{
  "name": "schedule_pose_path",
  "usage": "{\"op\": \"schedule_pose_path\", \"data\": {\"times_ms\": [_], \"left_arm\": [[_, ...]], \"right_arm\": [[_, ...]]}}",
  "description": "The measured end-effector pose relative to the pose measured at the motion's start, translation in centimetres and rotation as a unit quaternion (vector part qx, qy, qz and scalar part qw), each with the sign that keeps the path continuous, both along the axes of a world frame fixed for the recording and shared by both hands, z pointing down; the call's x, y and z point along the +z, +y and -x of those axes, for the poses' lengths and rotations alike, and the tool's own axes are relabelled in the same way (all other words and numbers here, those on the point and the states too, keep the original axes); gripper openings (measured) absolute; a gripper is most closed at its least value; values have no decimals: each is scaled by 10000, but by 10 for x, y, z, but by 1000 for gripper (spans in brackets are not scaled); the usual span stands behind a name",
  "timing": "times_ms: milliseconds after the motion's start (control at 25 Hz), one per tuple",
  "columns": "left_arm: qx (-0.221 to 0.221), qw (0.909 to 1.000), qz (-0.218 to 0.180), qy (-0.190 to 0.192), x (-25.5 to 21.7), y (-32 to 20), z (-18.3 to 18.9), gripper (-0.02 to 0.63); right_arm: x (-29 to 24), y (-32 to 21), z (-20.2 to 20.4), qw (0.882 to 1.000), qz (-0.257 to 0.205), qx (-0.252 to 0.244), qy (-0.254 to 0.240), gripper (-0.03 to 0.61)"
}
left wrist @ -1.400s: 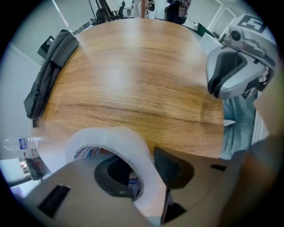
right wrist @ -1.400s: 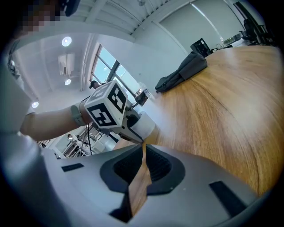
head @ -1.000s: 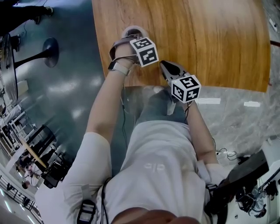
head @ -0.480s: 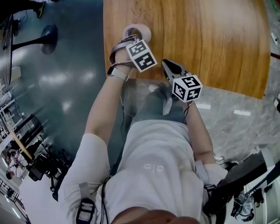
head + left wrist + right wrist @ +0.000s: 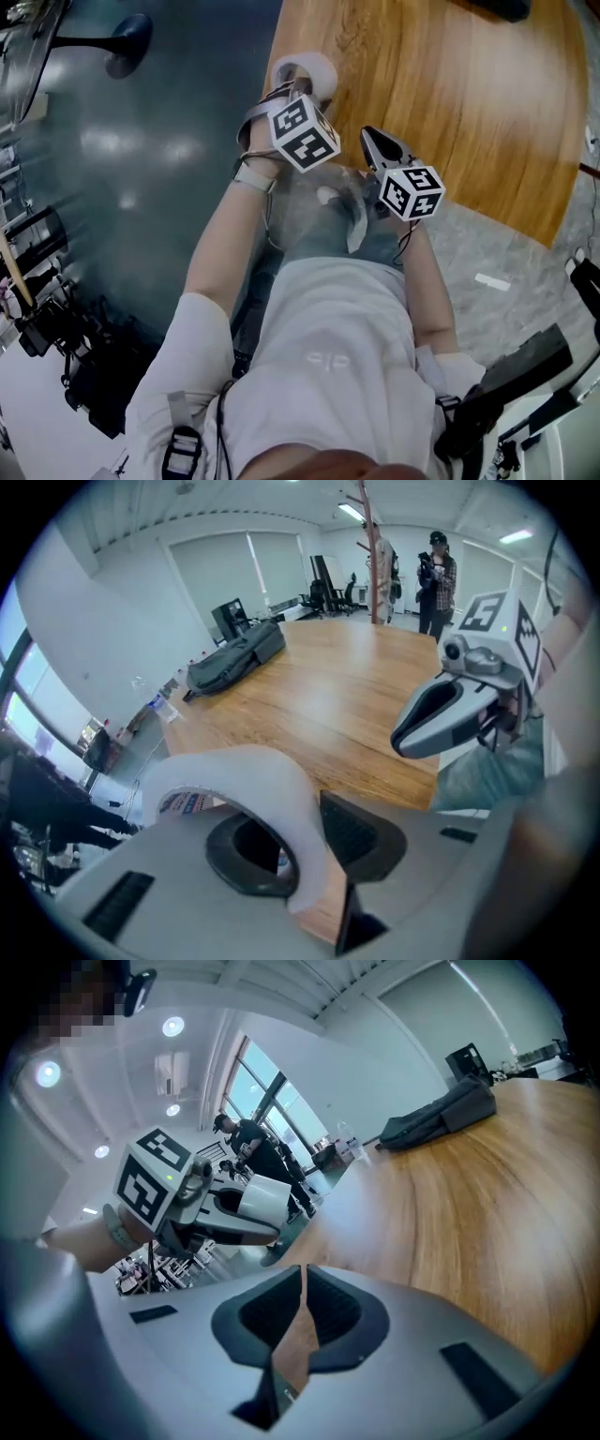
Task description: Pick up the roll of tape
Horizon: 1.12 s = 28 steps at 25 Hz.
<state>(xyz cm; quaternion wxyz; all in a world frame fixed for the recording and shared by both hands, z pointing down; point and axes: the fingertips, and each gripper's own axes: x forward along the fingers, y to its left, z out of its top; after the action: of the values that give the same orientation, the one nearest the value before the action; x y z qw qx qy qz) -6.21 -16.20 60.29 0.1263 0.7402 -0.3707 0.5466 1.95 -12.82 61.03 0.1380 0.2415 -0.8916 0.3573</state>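
Note:
The roll of tape [image 5: 307, 69] is a whitish ring, held off the wooden table [image 5: 450, 84] near its left edge. My left gripper [image 5: 298, 82] is shut on it; its jaws have just been closing with the roll between them. In the left gripper view the tape [image 5: 272, 785] arches over one pad, its wall pinched in the left gripper [image 5: 305, 846]. My right gripper [image 5: 368, 133] hovers beside it over the table's near edge, shut and empty. The right gripper view shows its tips [image 5: 302, 1283] touching, with the tape [image 5: 255, 1201] off to the left.
A long black bag [image 5: 234, 653] lies at the table's far side, and a small bottle [image 5: 167, 708] stands by the corner. A person [image 5: 439, 574] stands beyond the table. A dark pedestal base [image 5: 128, 43] sits on the floor at the left.
My left gripper has risen and rolled, lifting the roll of tape off the table. The right gripper has drifted slightly forward over the table edge.

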Motion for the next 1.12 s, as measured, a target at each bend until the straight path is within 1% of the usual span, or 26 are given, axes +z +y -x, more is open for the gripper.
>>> {"op": "schedule_pose_path", "data": {"times_ms": [160,280,360,440,480,560,640,720,800,880,1000,1120], "left_arm": [[-623,9967,-420,294,-47,28,41,110],[-1135,9900,-697,454,-81,57,76,110],[-1525,9833,-861,486,-98,65,98,110],[-1970,9735,-1025,550,-111,70,118,110],[-2209,9670,-1122,598,-119,76,128,110],[-2639,9526,-1332,716,-136,95,148,109],[-2963,9392,-1520,833,-153,120,164,110],[-3313,9236,-1697,918,-170,147,179,110],[-3718,9025,-1920,1024,-190,173,193,110],[-4102,8782,-2195,1111,-211,200,203,110],[-4636,8394,-2635,1056,-243,245,216,110],[-5081,8032,-2885,1161,-263,290,219,110]], "right_arm": [[-33,13,39,9993,-252,-272,-59,23],[-64,18,70,9974,-479,-508,-160,23],[-83,7,88,9950,-643,-722,-259,23],[-101,-6,106,9911,-824,-986,-349,23],[-111,-9,118,9883,-927,-1142,-397,23],[-133,-3,142,9816,-1146,-1443,-497,23],[-155,10,164,9745,-1349,-1695,-589,23],[-177,28,188,9651,-1509,-2016,-722,23],[-200,47,213,9531,-1614,-2395,-904,23],[-223,70,233,9394,-1706,-2769,-1089,23],[-258,112,262,9132,-1844,-3362,-1381,23],[-283,155,277,8901,-1926,-3808,-1599,23]]}}
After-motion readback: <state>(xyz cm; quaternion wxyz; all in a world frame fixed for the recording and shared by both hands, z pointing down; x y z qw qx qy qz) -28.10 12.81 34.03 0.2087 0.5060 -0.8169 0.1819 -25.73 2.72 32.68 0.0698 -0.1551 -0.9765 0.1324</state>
